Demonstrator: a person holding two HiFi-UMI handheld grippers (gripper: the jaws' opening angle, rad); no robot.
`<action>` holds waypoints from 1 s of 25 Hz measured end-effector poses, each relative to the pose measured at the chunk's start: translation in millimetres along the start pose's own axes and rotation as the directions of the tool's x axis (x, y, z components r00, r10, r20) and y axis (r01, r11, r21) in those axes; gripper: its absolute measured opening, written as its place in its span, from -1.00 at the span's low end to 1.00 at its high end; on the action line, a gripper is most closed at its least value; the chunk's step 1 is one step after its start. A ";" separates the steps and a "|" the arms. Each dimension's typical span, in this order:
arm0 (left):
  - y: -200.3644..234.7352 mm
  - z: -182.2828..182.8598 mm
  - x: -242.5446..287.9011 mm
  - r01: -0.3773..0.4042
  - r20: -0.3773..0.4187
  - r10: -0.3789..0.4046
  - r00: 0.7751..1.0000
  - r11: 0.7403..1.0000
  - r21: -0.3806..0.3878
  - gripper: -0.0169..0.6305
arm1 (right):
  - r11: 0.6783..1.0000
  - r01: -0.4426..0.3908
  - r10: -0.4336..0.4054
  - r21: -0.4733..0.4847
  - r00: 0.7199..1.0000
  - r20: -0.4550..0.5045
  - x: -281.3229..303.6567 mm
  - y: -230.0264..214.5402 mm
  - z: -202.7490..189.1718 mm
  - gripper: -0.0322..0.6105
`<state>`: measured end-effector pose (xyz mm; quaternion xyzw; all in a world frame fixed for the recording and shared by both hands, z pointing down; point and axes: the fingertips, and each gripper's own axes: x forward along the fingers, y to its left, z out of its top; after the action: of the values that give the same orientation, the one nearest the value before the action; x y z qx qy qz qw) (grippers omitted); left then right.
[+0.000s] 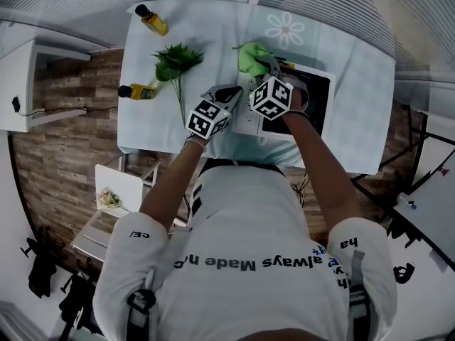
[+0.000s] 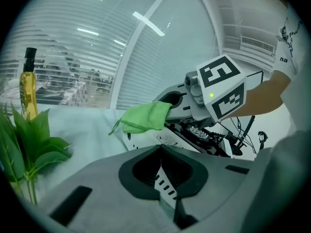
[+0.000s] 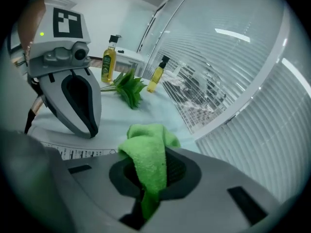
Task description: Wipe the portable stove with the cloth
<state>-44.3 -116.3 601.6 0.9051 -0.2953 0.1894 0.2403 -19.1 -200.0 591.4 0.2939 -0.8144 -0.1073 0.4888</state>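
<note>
Right tongs clamp fluffy green cloth.
Left tongs pinched shut, empty, near boxy white stove.

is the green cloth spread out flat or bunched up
Bunched up: the cloth is crumpled in folds, pinched in the right tool, not laid flat.

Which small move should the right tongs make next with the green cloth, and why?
Probably sweep the right tongs across the top of the portable stove. They are shut on the green cloth, which sits at the stove's far corner, so most of the top lies on the near side. The left tongs are shut, empty.
</note>
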 end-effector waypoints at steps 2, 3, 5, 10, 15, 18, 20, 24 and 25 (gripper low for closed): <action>-0.9 -0.8 0.5 0.002 -0.005 -0.002 1.000 1.000 -0.002 -0.91 | 1.000 -0.022 0.022 0.002 1.000 0.001 -4.2 7.3 -0.7 -0.83; -1.0 -0.8 0.0 0.000 -0.007 0.000 1.000 1.000 -0.002 -0.91 | 0.999 -0.034 0.034 0.002 0.999 0.001 -7.0 12.5 -0.8 -0.83; -1.2 -2.0 -1.7 -0.005 -0.014 0.005 1.000 1.000 -0.002 -0.91 | 0.998 -0.059 0.059 -0.007 0.998 -0.003 -12.7 26.4 -1.1 -0.83; -0.1 -6.8 -9.5 -0.024 -0.020 0.024 1.000 1.000 -0.005 -0.91 | 0.995 -0.096 0.096 -0.013 0.995 -0.001 -26.5 58.1 -0.2 -0.83; 1.9 -8.1 -20.3 -0.040 -0.017 0.040 0.999 0.999 -0.002 -0.91 | 0.991 -0.136 0.136 -0.008 0.991 -0.001 -42.8 84.8 1.8 -0.83; -0.1 -12.0 -20.7 -0.036 -0.026 0.037 0.999 0.999 0.011 -0.91 | 0.989 -0.148 0.148 -0.010 0.989 -0.004 -48.9 98.1 3.2 -0.83; -2.6 -14.1 -22.8 -0.032 -0.036 0.033 0.999 0.999 0.023 -0.91 | 0.988 -0.157 0.156 -0.011 0.988 -0.012 -51.2 104.1 3.4 -0.83; -7.0 -25.6 -31.5 -0.025 -0.068 0.028 0.997 0.999 0.042 -0.91 | 0.986 -0.168 0.168 -0.006 0.986 -0.019 -58.0 114.3 2.6 -0.83; -5.9 -30.2 -34.4 -0.031 -0.077 0.034 0.996 0.999 0.041 -0.91 | 0.986 -0.169 0.169 -0.006 0.985 -0.019 -59.8 117.1 2.6 -0.83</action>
<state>-72.6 -80.3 607.5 0.8967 -0.2965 0.2344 0.2304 -44.2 -71.2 600.4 0.2228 -0.8316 -0.0657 0.5045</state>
